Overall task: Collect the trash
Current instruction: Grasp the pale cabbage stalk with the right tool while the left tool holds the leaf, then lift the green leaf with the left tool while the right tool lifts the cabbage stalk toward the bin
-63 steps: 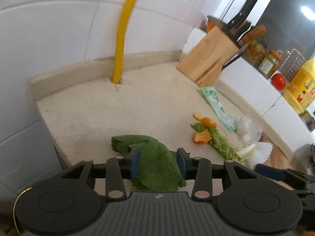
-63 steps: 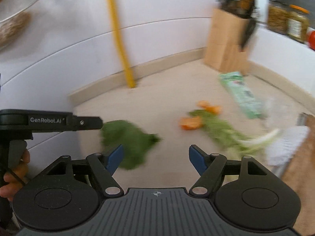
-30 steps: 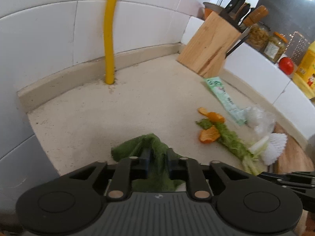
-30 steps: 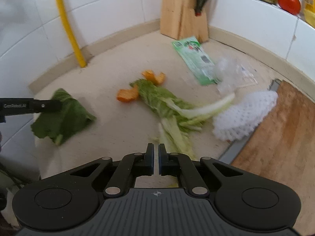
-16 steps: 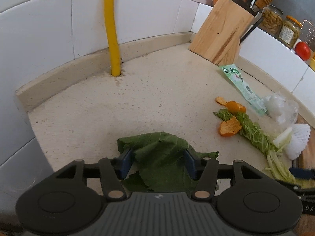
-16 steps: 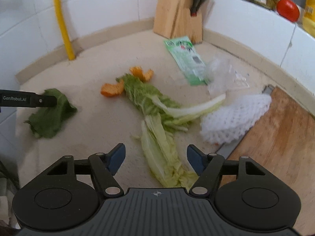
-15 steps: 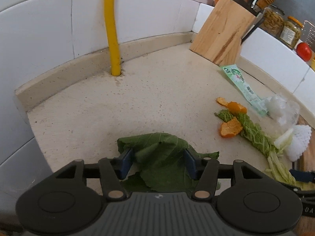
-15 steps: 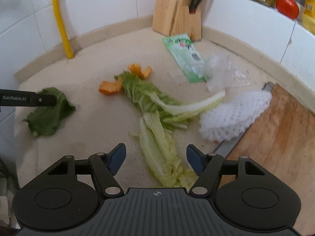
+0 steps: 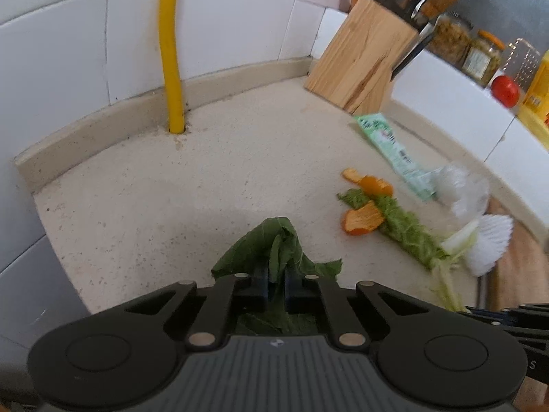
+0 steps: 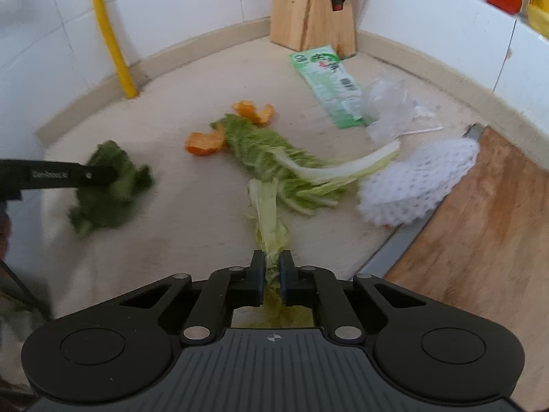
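The left claw [image 9: 276,286] is pressed together on the crumpled dark green leaf [image 9: 271,250], which bunches up from between its pads at the bottom centre of the left wrist view and still touches the speckled beige surface [image 9: 206,185]. The right claw [image 10: 272,271] is likewise pinched, on the near end of a pale yellow-green cabbage strip [image 10: 269,219]. That strip's long axis runs straight up the frame from the pads, along the line the claw points, and its far end meets the larger green-and-white cabbage leaf [image 10: 291,164] lying slantwise across the middle of the right wrist view.

So each piece sits right at its own claw, and the coming move, as I judge it, is a lift and carry rather than a reach. The strip trails ahead of the right claw, so it should drag clear if raised.

Farther out lie two orange peel pieces [image 10: 206,142], a green printed wrapper [image 10: 326,82], crumpled clear plastic [image 10: 394,110] and a white foam fruit net [image 10: 415,178] at the edge of the wooden cutting board [image 10: 487,226]. These lie nearer the right claw than the left. No bin shows in either view.
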`<state>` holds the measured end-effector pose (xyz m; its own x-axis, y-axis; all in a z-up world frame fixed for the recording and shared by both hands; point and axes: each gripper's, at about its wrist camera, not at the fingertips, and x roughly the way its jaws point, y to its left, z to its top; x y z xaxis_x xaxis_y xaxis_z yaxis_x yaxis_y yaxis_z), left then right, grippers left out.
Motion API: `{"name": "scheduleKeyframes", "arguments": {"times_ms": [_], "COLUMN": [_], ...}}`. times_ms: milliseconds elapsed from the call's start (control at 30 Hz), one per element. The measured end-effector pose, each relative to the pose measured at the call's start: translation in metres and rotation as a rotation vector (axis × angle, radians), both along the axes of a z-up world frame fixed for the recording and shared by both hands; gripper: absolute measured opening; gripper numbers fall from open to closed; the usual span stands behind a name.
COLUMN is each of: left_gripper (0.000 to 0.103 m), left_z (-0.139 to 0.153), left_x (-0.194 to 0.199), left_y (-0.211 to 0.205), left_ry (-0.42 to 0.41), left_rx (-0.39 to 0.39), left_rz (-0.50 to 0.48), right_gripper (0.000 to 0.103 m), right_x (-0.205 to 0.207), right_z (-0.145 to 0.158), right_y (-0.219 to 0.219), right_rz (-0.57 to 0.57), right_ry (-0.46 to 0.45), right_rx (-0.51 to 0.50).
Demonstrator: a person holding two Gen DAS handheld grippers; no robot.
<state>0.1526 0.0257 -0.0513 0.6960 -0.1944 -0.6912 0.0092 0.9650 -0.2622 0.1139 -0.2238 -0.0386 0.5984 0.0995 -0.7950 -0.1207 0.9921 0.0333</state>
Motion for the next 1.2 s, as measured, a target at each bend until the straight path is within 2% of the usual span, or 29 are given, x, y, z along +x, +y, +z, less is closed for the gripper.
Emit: {"name": "scheduleKeyframes", "arguments": {"times_ms": [167, 333, 767, 1200], "left_gripper": [0.004, 0.004, 0.004, 0.004], "left_z": [0.017, 0.033, 0.046, 0.043], "left_x": [-0.012, -0.027, -0.067, -0.118], "left_y": [0.008, 0.014, 0.049, 0.105], "left_ry": [-0.039, -0.085, -0.126, -0.13], "left_rx": [-0.04, -0.051, -0.047, -0.033], "left_rz": [0.0, 0.005, 0.092, 0.254], "right_gripper": [0.011, 0.011, 0.011, 0.011], "right_x": [-0.003, -0.006, -0.001, -0.007], "right_z": [0.016, 0.031, 0.037, 0.033], "right_y": [0.002, 0.014, 0.08, 0.163], "right_rz": [-0.002, 0.02, 0.166, 0.36], "right_ry": [-0.028, -0.075, -0.102, -0.07], "right_rx": [0.123, 0.16, 0.198, 0.228]}}
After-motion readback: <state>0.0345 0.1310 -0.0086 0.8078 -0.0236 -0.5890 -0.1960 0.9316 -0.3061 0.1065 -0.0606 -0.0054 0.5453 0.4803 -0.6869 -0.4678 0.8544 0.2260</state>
